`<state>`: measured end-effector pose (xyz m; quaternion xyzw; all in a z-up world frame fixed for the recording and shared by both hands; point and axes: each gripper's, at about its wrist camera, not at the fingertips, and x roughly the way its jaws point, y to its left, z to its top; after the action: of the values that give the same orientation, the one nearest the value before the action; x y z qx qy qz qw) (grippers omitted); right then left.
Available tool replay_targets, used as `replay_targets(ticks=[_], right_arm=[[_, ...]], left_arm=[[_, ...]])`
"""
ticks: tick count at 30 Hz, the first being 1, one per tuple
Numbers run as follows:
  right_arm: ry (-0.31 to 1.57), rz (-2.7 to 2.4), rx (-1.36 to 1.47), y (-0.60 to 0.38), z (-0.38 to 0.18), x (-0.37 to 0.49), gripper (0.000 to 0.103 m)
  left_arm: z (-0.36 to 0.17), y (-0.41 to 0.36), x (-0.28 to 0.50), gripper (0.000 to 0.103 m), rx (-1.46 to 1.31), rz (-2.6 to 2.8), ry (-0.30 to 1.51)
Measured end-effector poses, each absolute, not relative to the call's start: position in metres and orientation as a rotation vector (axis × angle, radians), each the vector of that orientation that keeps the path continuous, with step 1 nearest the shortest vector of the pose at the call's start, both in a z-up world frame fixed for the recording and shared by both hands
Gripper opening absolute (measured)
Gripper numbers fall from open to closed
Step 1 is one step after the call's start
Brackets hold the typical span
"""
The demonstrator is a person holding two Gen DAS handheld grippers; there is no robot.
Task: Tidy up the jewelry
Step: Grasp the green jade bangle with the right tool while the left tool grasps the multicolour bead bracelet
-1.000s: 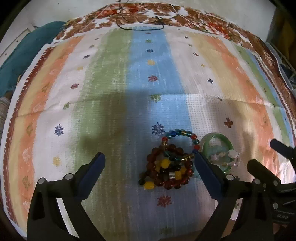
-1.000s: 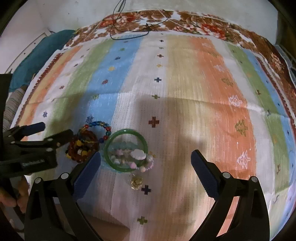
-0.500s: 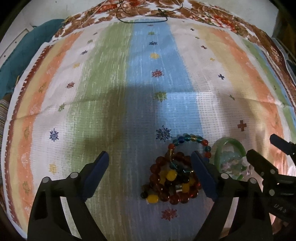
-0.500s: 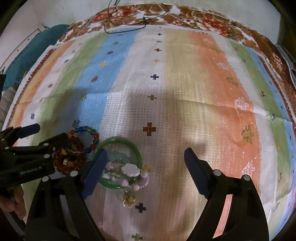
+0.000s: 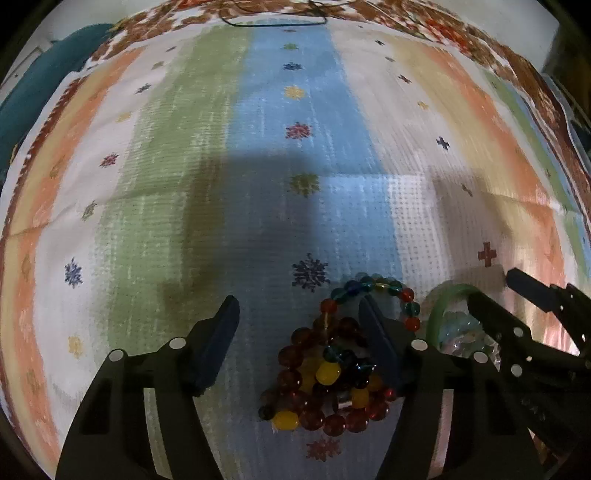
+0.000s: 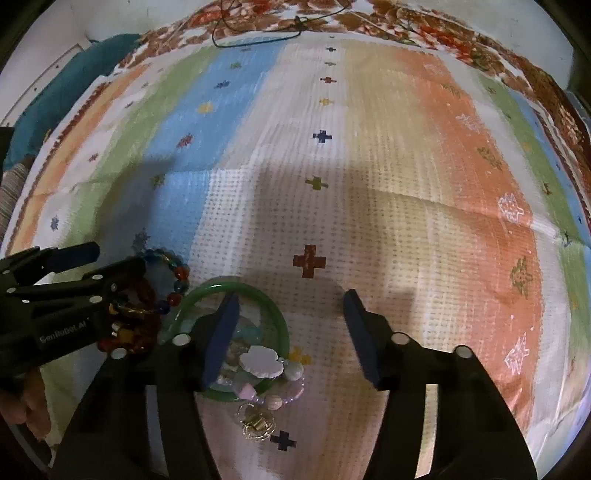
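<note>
A heap of dark red and yellow bead bracelets (image 5: pixel 321 380) lies on the striped cloth, with a multicolour glass bead bracelet (image 5: pixel 376 291) at its far side. My left gripper (image 5: pixel 299 339) is open, low over the heap, its right finger on the beads. A green bangle (image 6: pixel 273 317) lies to the right with a pastel charm bracelet (image 6: pixel 262 363) and a small gold piece (image 6: pixel 256 424) by it. My right gripper (image 6: pixel 291 332) is open; its left finger sits inside the bangle ring. The bangle also shows in the left wrist view (image 5: pixel 443 299).
The striped cloth (image 6: pixel 406 184) covers the surface, with a brown floral border at the far edge. A thin black cord (image 6: pixel 258 33) lies at the far edge. A teal cushion (image 6: pixel 55 96) sits off the far left corner.
Both grippers have moved forward and down toward the jewelry. The left gripper's fingers have narrowed, and its right finger now reaches the bead heap. The right gripper's left finger has entered the bangle ring.
</note>
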<state>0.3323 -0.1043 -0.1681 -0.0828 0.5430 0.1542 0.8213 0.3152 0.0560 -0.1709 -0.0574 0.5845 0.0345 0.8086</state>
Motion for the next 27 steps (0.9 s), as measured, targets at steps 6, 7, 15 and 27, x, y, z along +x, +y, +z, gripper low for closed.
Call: replay_targets(ticks=[6,7,15,27], right_arm=[[1.16,0.309,-0.189,-0.103,-0.175,0.334,0.053],[1.16,0.312,-0.191,-0.103,-0.175,0.334,0.051],[1.165,0.316,-0.193,-0.108,-0.177,0.335,0.013],[1.135,0.323,-0.161,-0.115,-0.156,0.325,0.008]], left_arm=[[-0.176,0.053,0.316,0.048,-0.107,0.056,1.256],[-0.175,0.053,0.316,0.037,-0.103,0.058,1.252],[-0.171,0.061,0.312,0.013,-0.13,0.076,1.247],[-0.143,0.064,0.296,0.009,-0.132,0.082,1.182]])
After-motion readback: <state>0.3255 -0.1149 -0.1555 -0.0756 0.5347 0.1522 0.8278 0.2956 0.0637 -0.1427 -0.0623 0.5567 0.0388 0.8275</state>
